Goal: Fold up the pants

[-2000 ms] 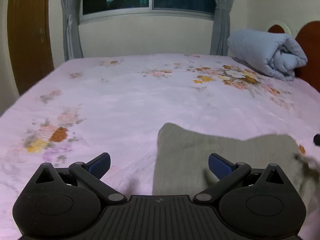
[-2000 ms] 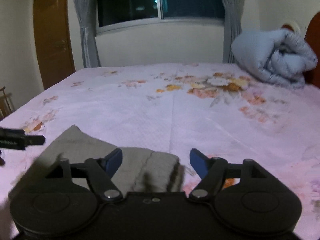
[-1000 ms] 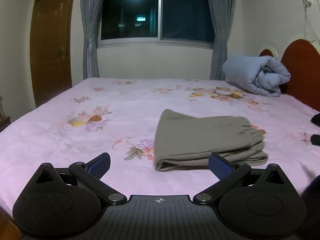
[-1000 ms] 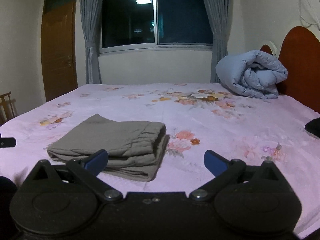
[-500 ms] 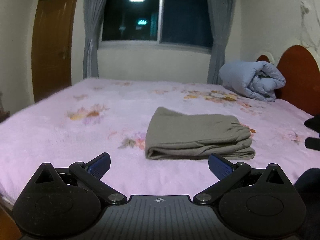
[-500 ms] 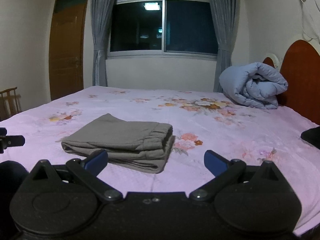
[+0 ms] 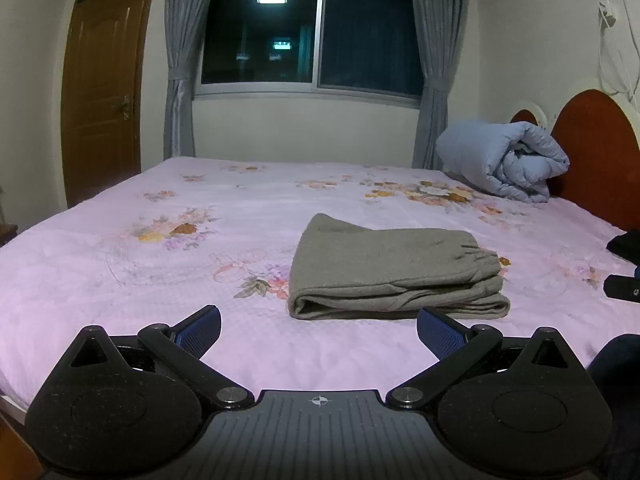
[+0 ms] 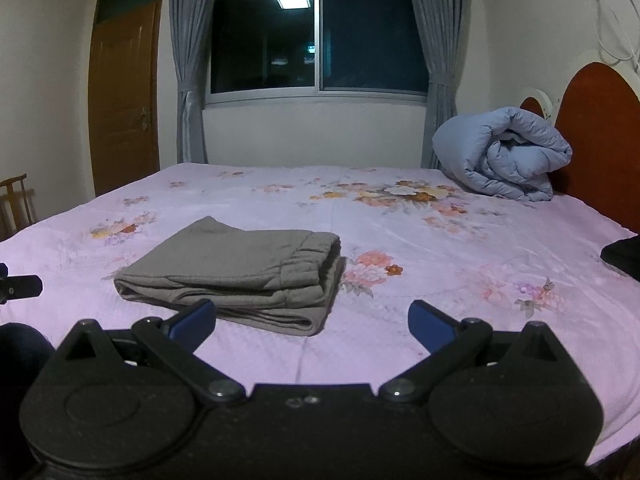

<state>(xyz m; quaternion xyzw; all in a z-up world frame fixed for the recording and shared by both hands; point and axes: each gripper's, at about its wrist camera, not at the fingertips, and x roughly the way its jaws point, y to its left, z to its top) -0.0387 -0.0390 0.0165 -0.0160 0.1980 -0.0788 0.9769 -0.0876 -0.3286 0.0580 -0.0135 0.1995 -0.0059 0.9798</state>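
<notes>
Pants point(image 7: 394, 270) lie folded into a grey stack on the bed point(image 7: 248, 216), centre-right in the left wrist view, centre-left in the right wrist view point(image 8: 240, 276). Stack's near folded edge runs roughly parallel w/ the bed's near edge; waistband end w/ gathered elastic faces frame right in both views. Left hand-held gripper point(image 7: 318, 330) is released, blue pads spread wide, nothing btwn them, held back off the near bed edge, apart from the pants. Right hand-held gripper point(image 8: 312, 322) likewise spread wide & empty, its left pad overlapping the stack's near corner in the picture, contact can't be told. Lots of bare pink floral sheet on every side of the stack: wide strip at frame left, big stretch behind toward the window point(image 7: 312, 36), more at right. Rolled blue quilt point(image 7: 502, 160) sits upper right, against the red-brown headboard point(image 7: 596, 152), well apart from the pants. Dark item point(image 8: 624, 254) at right bed edge, can't tell what. Brown door point(image 7: 102, 92) upper left; a chair point(image 8: 16, 200) at far left edge in the right wrist view.
</notes>
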